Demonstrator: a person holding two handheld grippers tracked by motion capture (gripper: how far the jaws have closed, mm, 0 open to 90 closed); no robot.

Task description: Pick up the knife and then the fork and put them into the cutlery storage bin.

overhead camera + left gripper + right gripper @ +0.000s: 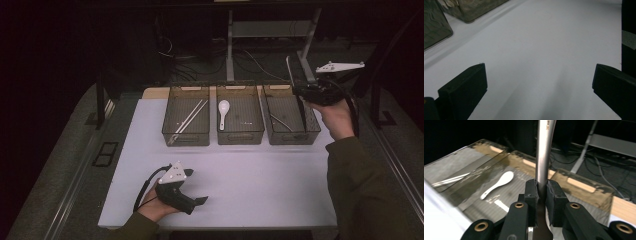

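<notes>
The left tongs (202, 200) rested low on the white surface (260, 185), jaws wide apart with nothing between them, apparently parked while the other hand worked. Farther off, the right tongs (542, 192) were clamped on a long metal utensil (544, 150), most likely a knife or spoon handle, though its ends could not be made out. The pads pinched its shaft near the middle, probably so it would hang balanced and not swing. Its long axis ran nearly upright, one end rising above the tongs and the other pointing down toward the right bin (314, 131) just beneath. Beyond the tongs lay the middle bin (240, 136) with a white spoon (223, 111), and farthest the left bin (186, 137) holding chopsticks (189, 118), which suggests sorting by kind.
</notes>
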